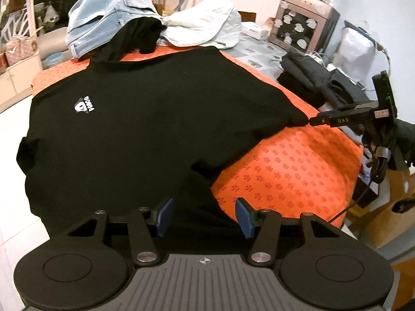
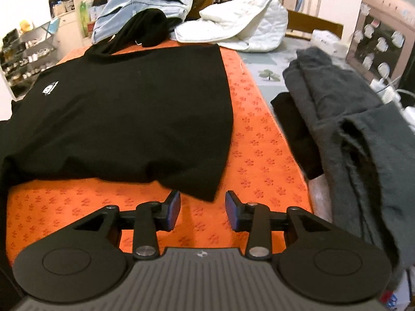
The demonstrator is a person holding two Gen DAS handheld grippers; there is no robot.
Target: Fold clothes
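A black T-shirt (image 1: 135, 119) with a small white chest logo (image 1: 84, 106) lies spread on the orange patterned mat (image 1: 285, 171). It also shows in the right wrist view (image 2: 129, 108). My left gripper (image 1: 203, 213) is open and empty, hovering over the shirt's near edge. My right gripper (image 2: 202, 207) is open and empty, just short of the shirt's near corner (image 2: 205, 189). In the left wrist view the right gripper (image 1: 315, 121) sits at the tip of the shirt's right corner.
A pile of light blue jeans (image 1: 103, 23), a black garment (image 1: 140, 33) and a white quilted piece (image 1: 205, 23) lies at the far end. Folded dark grey clothes (image 2: 345, 119) lie right of the mat. A pink box (image 1: 303, 20) stands behind them.
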